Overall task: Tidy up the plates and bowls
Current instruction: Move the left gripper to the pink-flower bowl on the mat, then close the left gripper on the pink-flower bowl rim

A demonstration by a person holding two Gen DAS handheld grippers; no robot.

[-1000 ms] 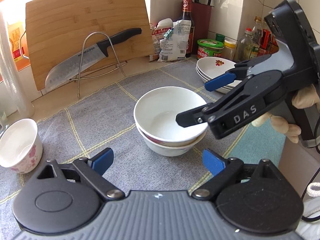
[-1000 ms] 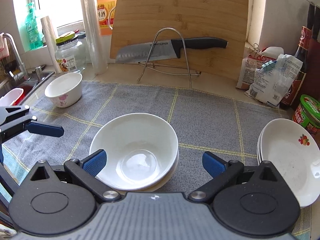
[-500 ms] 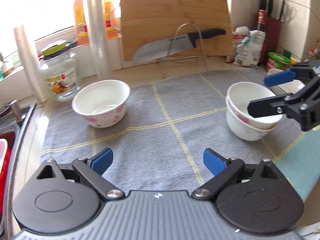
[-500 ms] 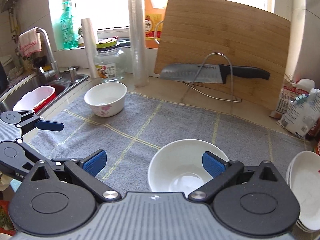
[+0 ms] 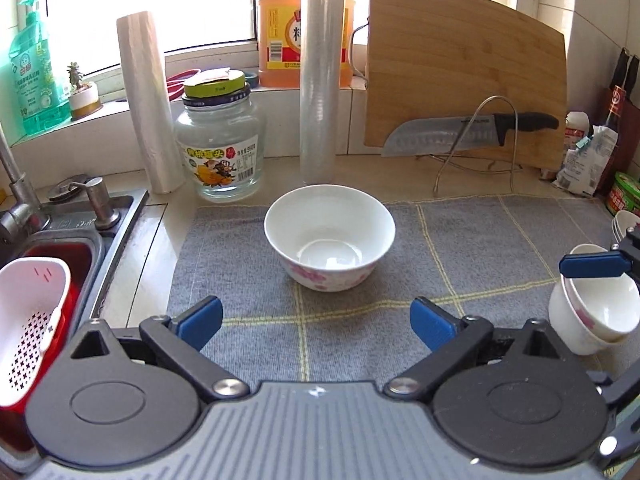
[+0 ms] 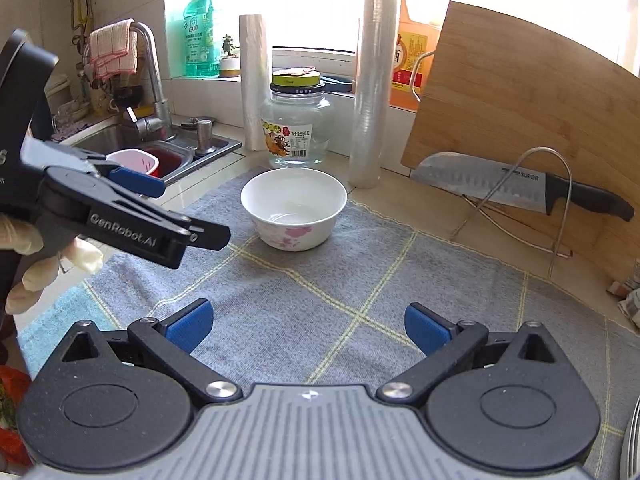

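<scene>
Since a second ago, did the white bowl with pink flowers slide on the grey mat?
No. The white bowl with pink flowers sits on the same grey mat corner near the glass jar; only the cameras swung.

- The counter (image 5: 168,236) is pale and borders a sink (image 5: 72,240) on the left.
- A grey mat (image 5: 360,320) with yellow grid lines covers the counter.
- On the mat: a white floral bowl (image 5: 330,242); two stacked bowls (image 5: 592,312) at the right edge.
- On bare counter behind the mat: glass jar (image 5: 219,144), two upright film rolls (image 5: 318,80), and a wire rack (image 5: 476,152) with cutting board (image 5: 464,60) and knife (image 5: 460,136).
</scene>
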